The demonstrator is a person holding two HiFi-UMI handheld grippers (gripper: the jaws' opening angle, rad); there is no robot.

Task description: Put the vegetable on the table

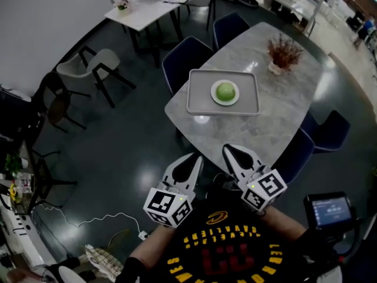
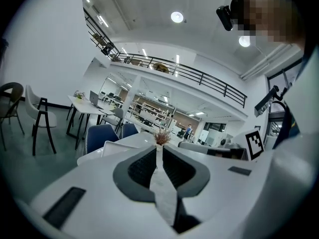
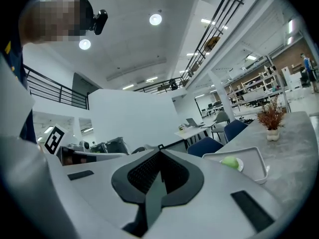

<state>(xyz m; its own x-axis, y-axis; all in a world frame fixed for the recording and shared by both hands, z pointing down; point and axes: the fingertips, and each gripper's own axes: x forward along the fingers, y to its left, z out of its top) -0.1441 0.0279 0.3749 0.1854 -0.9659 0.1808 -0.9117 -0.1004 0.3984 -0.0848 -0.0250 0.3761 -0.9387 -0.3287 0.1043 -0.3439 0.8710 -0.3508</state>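
A round green vegetable sits on a small plate in a grey tray on the marbled table. Both grippers are held low near my chest, short of the table's near edge. My left gripper is shut and empty, and so is my right gripper. In the right gripper view the shut right gripper points left of the vegetable and the tray. In the left gripper view the shut left gripper points at the table, with the tray's corner just showing.
A dried plant in a white pot stands beyond the tray. Blue chairs ring the table. A white table with a laptop and light chairs stand at the back left. A cable lies on the floor.
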